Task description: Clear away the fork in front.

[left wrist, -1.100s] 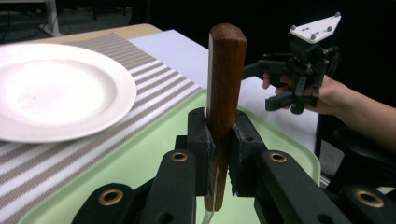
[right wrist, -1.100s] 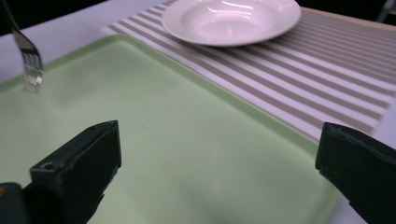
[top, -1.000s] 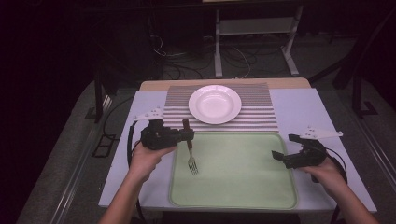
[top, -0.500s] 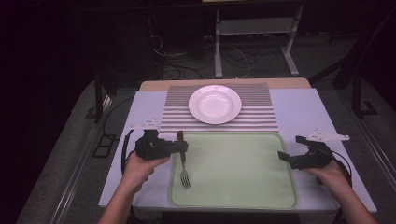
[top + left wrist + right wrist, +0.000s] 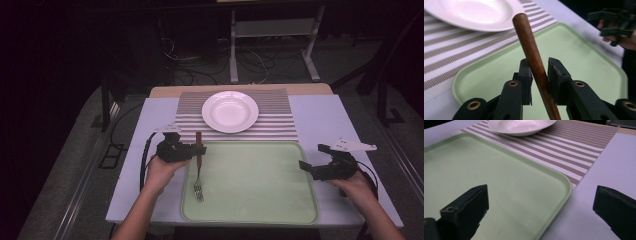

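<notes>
A fork with a brown wooden handle (image 5: 198, 150) hangs tines-down over the left side of the pale green tray (image 5: 260, 200). Its tines (image 5: 199, 191) are at or just above the tray surface. My left gripper (image 5: 194, 150) is shut on the fork's handle (image 5: 534, 57), which slants up between the jaws in the left gripper view. Off the tray's right edge, my right gripper (image 5: 306, 167) is open with nothing in it. Its jaws stand wide apart (image 5: 541, 197) over the tray's corner (image 5: 559, 185).
A white empty plate (image 5: 230, 111) sits on a striped placemat (image 5: 280, 107) beyond the tray, on a white table (image 5: 320, 115). The plate (image 5: 469, 12) lies just past the fork's handle tip. Dark floor, cables and a stand lie behind the table.
My left gripper dipped toward the person with the fork, then came back to the tray's left edge. The right gripper drifted slightly outward and stayed open.
</notes>
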`<state>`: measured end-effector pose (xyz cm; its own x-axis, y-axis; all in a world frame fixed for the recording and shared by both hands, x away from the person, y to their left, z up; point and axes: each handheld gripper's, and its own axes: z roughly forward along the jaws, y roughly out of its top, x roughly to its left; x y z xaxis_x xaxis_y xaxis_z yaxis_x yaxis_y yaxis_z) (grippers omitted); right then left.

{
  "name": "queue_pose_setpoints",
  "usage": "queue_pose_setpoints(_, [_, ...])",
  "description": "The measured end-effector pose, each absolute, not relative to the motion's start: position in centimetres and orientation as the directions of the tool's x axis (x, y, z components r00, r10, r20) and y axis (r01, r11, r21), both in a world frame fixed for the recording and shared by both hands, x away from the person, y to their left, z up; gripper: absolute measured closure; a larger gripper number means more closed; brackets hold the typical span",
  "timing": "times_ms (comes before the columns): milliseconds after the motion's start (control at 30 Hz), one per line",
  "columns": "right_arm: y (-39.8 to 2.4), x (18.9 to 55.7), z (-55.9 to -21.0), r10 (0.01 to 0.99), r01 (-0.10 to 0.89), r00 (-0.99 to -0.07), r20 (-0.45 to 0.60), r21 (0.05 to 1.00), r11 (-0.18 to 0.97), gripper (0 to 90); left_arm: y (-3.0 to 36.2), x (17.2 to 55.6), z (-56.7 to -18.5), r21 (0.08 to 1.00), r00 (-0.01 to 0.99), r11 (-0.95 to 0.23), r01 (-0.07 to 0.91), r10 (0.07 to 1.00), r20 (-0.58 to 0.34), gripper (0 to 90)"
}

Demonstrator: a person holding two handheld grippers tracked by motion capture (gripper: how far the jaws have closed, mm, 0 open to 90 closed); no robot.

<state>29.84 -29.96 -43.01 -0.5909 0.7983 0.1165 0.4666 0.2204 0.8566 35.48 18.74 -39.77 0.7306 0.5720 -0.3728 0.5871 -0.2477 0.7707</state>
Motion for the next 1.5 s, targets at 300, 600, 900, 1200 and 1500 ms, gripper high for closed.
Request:
queue_pose_setpoints(300, [-30.2,29.7,-42.9,0.798,0.454,-0.593,0.107,0.863,0.221,0.5,18.7,36.7,-43.1,0.681,0.665,-0.281,0.676,0.63,-0.4,66.0])
queue_pose_setpoints(600, [-30.2,29.7,-42.9,0.799,0.456,-0.593,0.101,0.859,0.23,0.5,19.3,36.9,-43.6,0.665,0.634,-0.284,0.691,0.681,-0.367,51.7])
queue_pose_setpoints(900, [-30.2,29.6,-43.0,0.798,0.456,-0.595,0.099,0.858,0.234,0.5,19.2,36.2,-42.6,0.728,0.677,-0.292,0.62,0.668,-0.309,44.8])
queue_pose_setpoints(1200, [-30.1,29.7,-43.1,0.794,0.455,-0.601,0.09,0.855,0.248,0.5,17.5,34.9,-42.1,0.78,0.765,-0.357,0.514,0.602,-0.228,40.6])
queue_pose_setpoints(1500, [-30.1,29.7,-43.1,0.792,0.457,-0.604,0.093,0.855,0.248,0.5,17.5,33.3,-41.0,0.815,0.797,-0.379,0.438,0.583,-0.157,19.0])
